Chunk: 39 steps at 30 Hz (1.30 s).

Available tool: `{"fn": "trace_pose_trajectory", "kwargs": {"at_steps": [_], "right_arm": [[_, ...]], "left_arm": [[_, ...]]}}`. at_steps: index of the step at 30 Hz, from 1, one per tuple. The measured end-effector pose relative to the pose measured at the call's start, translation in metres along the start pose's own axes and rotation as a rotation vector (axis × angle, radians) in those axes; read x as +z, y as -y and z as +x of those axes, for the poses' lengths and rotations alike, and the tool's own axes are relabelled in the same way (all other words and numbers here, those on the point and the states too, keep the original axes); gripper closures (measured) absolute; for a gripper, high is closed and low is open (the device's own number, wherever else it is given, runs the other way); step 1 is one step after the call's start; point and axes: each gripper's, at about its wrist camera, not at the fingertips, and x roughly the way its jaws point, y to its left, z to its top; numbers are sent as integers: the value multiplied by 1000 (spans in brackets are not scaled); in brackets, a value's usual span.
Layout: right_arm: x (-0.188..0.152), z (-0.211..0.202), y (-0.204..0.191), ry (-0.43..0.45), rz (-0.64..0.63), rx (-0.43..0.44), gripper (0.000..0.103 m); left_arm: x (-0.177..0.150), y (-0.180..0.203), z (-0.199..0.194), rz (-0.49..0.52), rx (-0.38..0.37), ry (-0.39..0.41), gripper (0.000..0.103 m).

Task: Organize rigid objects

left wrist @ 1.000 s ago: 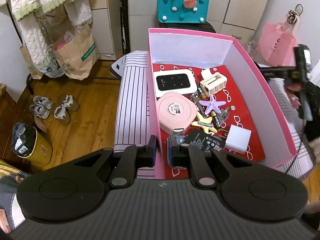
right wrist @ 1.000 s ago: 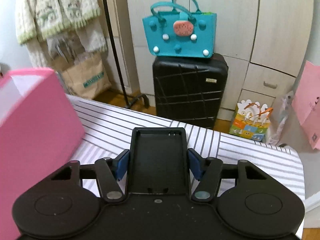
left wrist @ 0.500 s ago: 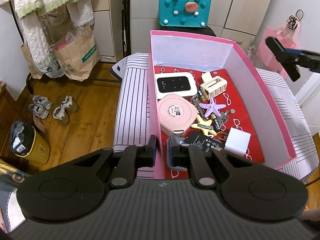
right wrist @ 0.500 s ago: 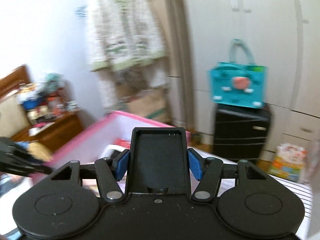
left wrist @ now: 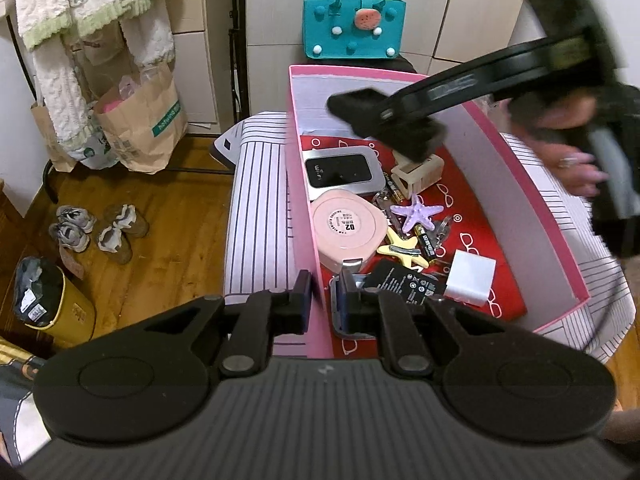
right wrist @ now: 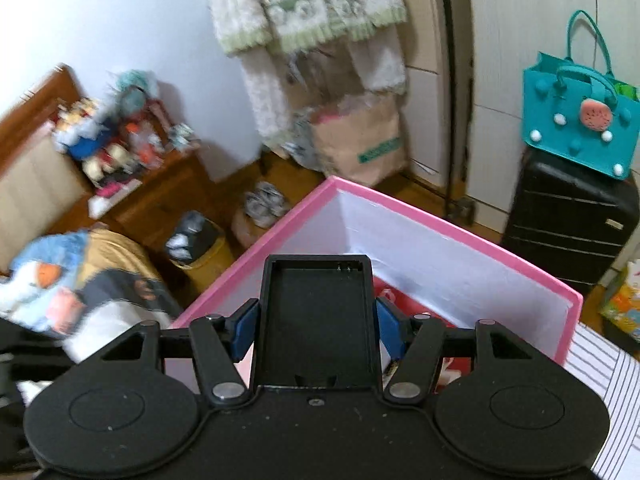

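A pink box point(left wrist: 304, 208) with a red floor stands on a striped surface. It holds a wifi router point(left wrist: 340, 170), a pink round case point(left wrist: 346, 226), a beige clip point(left wrist: 418, 172), a purple starfish point(left wrist: 416, 214), a yellow star, batteries, a black charger point(left wrist: 404, 284) and a white cube point(left wrist: 470, 278). My left gripper point(left wrist: 322, 306) is shut on the box's near left wall. My right gripper point(right wrist: 316, 324) is shut on a black rectangular tray point(right wrist: 316, 316) and holds it over the box point(right wrist: 440, 236); it also shows in the left wrist view point(left wrist: 384, 120) above the router.
A teal bag point(left wrist: 354, 26) sits on a black suitcase point(right wrist: 568, 224) behind the box. Paper bags point(left wrist: 140, 120), hanging clothes, shoes point(left wrist: 96, 228) and a yellow bin point(left wrist: 52, 300) are on the wooden floor at left. A bed and cluttered nightstand point(right wrist: 120, 152) lie far left.
My right gripper has swung left with the black tray from beside the box to over its far end. The left gripper has stayed on the box wall.
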Motion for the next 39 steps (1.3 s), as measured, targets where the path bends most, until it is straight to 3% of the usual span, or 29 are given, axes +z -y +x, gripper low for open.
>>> {"fn": "trace_pose_trajectory", "kwargs": {"at_steps": [3,10,18,27,31,34,37,39], "right_arm": [[1,21,4,-41,5,-47,37],[2,55,9,-130,4,-49,36],[-10,-4,10,17,50,-13,29],[-63,-88,12,169,57,6,28],[-89,-112,9,250,55,31,28],[-99,-124,5,280,55,-4,28],[-108,-137,1,309,59,-47,27],[-114,-147,0,318,89,-68,20]], "left_arm": [[-1,1,0,6,0,6,91],[-4,-6,-1,-12,-24,16,91],[-5,-7,-2,-15,-30,16,91],[-3,-10,-4,-93,-36,20,90],[-1,-1,-21,-128,9,94,90],[-4,13,-41,-110,25,175,90],[-7,27,-54,-94,9,204,89],[-11,41,-58,-68,19,219,86]]}}
